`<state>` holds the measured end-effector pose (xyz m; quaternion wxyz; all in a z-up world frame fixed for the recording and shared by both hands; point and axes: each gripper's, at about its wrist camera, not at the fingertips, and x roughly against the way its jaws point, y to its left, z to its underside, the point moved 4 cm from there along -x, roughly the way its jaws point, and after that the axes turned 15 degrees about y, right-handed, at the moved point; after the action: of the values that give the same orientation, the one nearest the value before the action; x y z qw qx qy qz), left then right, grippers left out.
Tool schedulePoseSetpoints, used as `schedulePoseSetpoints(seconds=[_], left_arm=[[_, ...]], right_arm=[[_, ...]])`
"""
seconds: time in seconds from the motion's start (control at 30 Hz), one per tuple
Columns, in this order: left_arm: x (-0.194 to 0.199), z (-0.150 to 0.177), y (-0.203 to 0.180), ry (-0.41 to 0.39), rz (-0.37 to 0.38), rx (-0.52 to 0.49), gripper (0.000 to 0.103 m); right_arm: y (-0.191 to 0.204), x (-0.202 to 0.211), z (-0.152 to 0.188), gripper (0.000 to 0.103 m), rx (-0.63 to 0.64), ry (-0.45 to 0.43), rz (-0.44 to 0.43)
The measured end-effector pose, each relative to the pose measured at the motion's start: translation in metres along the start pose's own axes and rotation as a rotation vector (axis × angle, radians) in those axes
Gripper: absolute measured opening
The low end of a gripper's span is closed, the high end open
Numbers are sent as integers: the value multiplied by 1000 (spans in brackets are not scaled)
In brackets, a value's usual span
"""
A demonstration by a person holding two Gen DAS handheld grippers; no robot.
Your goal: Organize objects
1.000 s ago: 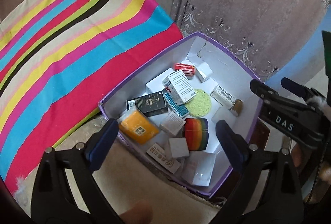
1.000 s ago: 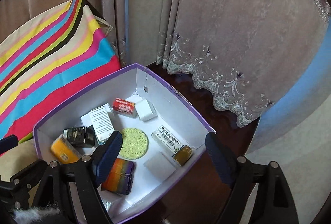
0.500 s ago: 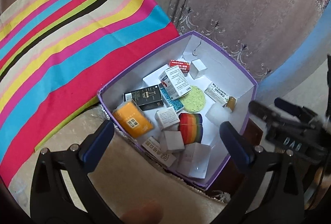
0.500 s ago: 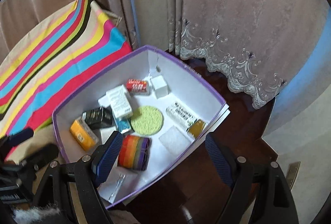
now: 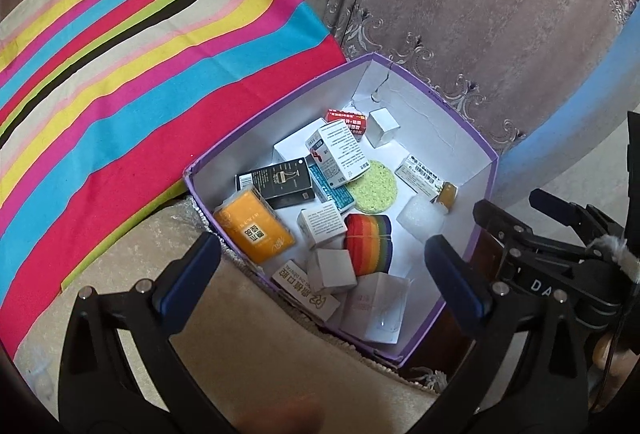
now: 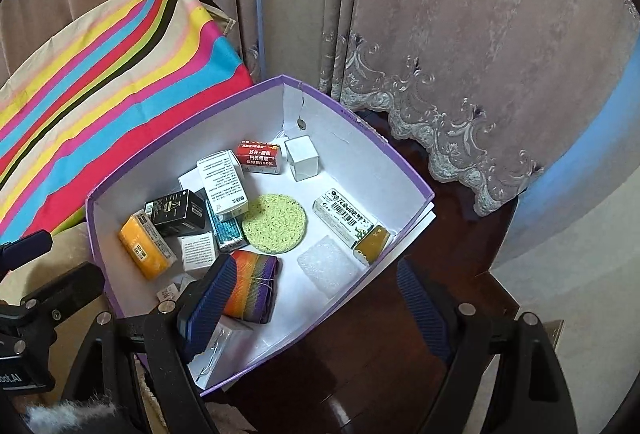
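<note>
A purple box [image 5: 486, 153] [image 6: 404, 171] with white inside holds several small items: an orange packet [image 5: 253, 226] [image 6: 145, 247], a black box [image 5: 280, 181] [image 6: 178, 211], a rainbow sponge [image 5: 370, 242] [image 6: 253, 286], a round green sponge [image 5: 376, 189] [image 6: 275, 223], a red box [image 5: 347, 118] [image 6: 259, 157] and white cartons. My left gripper [image 5: 322, 278] is open and empty, above the box's near edge. My right gripper [image 6: 316, 308] is open and empty, above the box's near right corner.
A striped cushion [image 5: 132, 73] [image 6: 100, 73] leans left of the box. The box rests partly on a beige seat [image 5: 248, 334] and a dark wooden table [image 6: 440, 274]. Curtains [image 6: 460, 13] hang behind. The right gripper's body [image 5: 560, 266] shows at the right in the left wrist view.
Both grippers have drawn back and up from the box, so more of it shows. Both stay open and empty. The items have not moved.
</note>
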<state>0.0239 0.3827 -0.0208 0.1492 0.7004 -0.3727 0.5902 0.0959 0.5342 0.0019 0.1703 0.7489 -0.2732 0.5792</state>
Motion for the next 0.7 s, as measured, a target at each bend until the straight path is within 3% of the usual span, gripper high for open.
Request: schedulePoseSetpoints(seconds=[0.7], left_arm=[[-3, -2, -10, -1, -1, -33, 103]], right_arm=[[-5, -9, 1, 83, -18, 13, 6]])
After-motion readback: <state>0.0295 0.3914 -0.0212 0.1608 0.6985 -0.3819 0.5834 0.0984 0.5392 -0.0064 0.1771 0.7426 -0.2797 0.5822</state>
